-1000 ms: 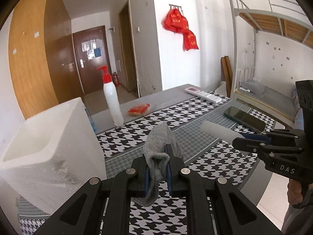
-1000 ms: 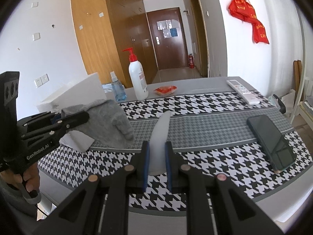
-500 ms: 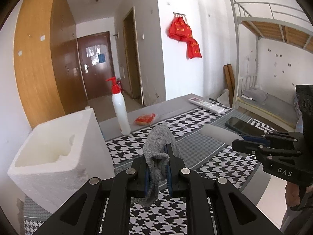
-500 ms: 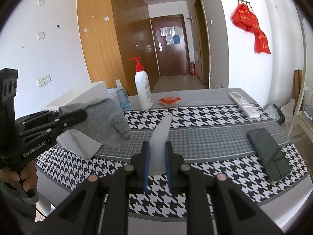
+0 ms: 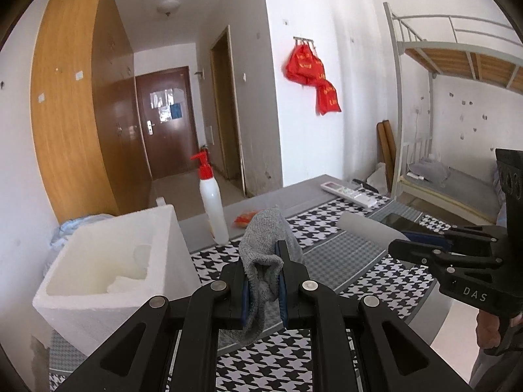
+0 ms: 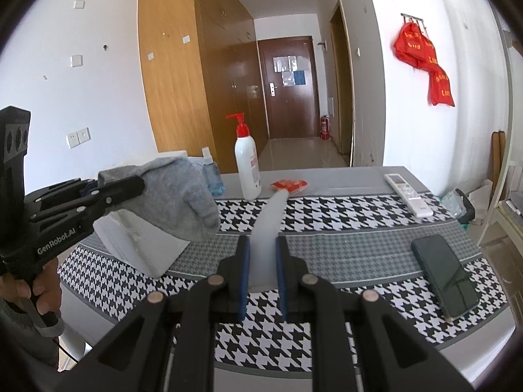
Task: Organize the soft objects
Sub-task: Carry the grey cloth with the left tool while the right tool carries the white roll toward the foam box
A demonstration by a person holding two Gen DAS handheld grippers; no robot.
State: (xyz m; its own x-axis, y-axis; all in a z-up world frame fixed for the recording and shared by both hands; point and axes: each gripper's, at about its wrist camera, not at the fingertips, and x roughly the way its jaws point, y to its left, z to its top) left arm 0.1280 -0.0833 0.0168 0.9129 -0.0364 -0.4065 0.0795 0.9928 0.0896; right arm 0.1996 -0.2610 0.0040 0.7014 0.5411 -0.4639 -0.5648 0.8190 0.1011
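My left gripper (image 5: pixel 264 261) is shut on a grey knitted glove (image 5: pixel 266 245), which droops between its blue pads above the houndstooth cloth. From the right wrist view the same grey glove (image 6: pixel 176 202) hangs from the left gripper (image 6: pixel 130 184) at the left. My right gripper (image 6: pixel 263 258) is shut on a pale white soft strip (image 6: pixel 268 228) that sticks out forward. In the left wrist view that strip (image 5: pixel 366 228) pokes out of the right gripper (image 5: pixel 402 245) at the right. An open white foam box (image 5: pixel 108 261) stands at the left of the table.
A white pump bottle with a red top (image 6: pixel 247 163), a small blue bottle (image 6: pixel 210 176), an orange packet (image 6: pixel 289 185), a white remote (image 6: pixel 408 194) and a dark phone (image 6: pixel 444 274) lie on the table (image 6: pixel 343 179). A bunk bed (image 5: pixel 451 114) stands to the right.
Both grippers have risen a little above the table with their loads still held. The foam box and bottle sit lower in both views now.
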